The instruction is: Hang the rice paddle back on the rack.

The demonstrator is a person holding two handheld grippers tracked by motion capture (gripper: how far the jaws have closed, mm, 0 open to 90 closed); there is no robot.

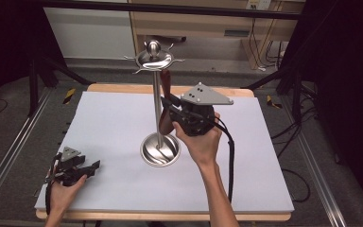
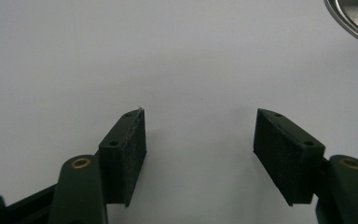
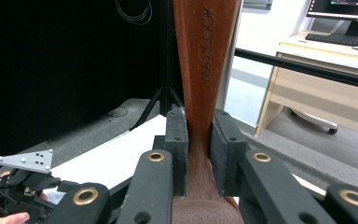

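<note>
Flanking white tabletop (image 1: 113,123), dark curtained room

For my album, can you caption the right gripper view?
Right gripper fingers pinch a wooden handle marked MAYCOOK.

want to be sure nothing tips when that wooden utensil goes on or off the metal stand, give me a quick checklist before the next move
1. Right hand-held gripper has a firm hold on the wooden utensil: ok, both pads press its narrow handle.
2. Utensil handle upright in the jaws: ok, it rises straight in the right gripper view.
3. Utensil hooked on the stand's top ring: cannot tell, its upper end is hidden behind the ring.
4. Metal stand upright, with its round base flat on the white table: ok.
5. Left hand-held gripper free to steady the stand: ok, jaws wide apart with nothing between them, resting at the table's near left corner.
6. Stand braced against tipping: not ok, nothing holds it.
</note>
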